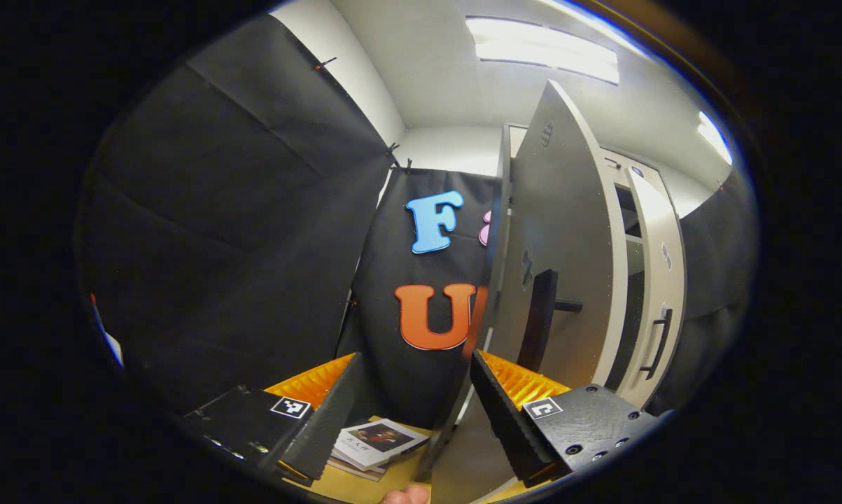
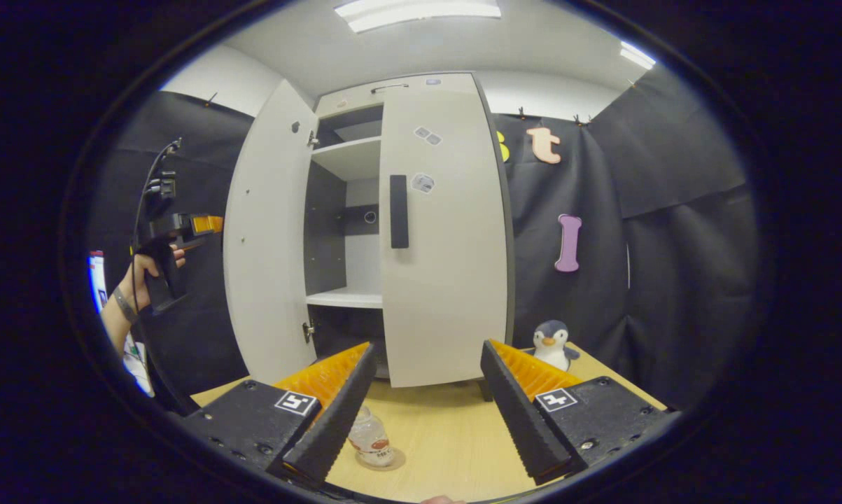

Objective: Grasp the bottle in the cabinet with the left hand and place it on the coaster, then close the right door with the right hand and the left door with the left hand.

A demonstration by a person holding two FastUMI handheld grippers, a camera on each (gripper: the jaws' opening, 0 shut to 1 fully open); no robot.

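In the right gripper view, the clear bottle [image 2: 369, 435] stands upright on a round coaster [image 2: 386, 462] on the wooden table, just beside my right gripper's [image 2: 427, 346] left finger. That gripper is open and holds nothing. The white cabinet's left door [image 2: 263, 238] is swung wide open. Its right door [image 2: 445, 231], with a black handle [image 2: 398, 210], looks shut or nearly so. My left gripper [image 1: 416, 357] is open beside the left door's outer face [image 1: 567, 266], whose black handle [image 1: 538, 320] is near the right finger. A hand holds the left gripper [image 2: 186, 227] left of that door.
A penguin plush [image 2: 552, 343] sits on the table right of the cabinet. A small stack of books [image 1: 375, 442] lies on the table below the left gripper. The cabinet's shelves [image 2: 347, 299] look bare. Black cloth walls close in the booth on both sides.
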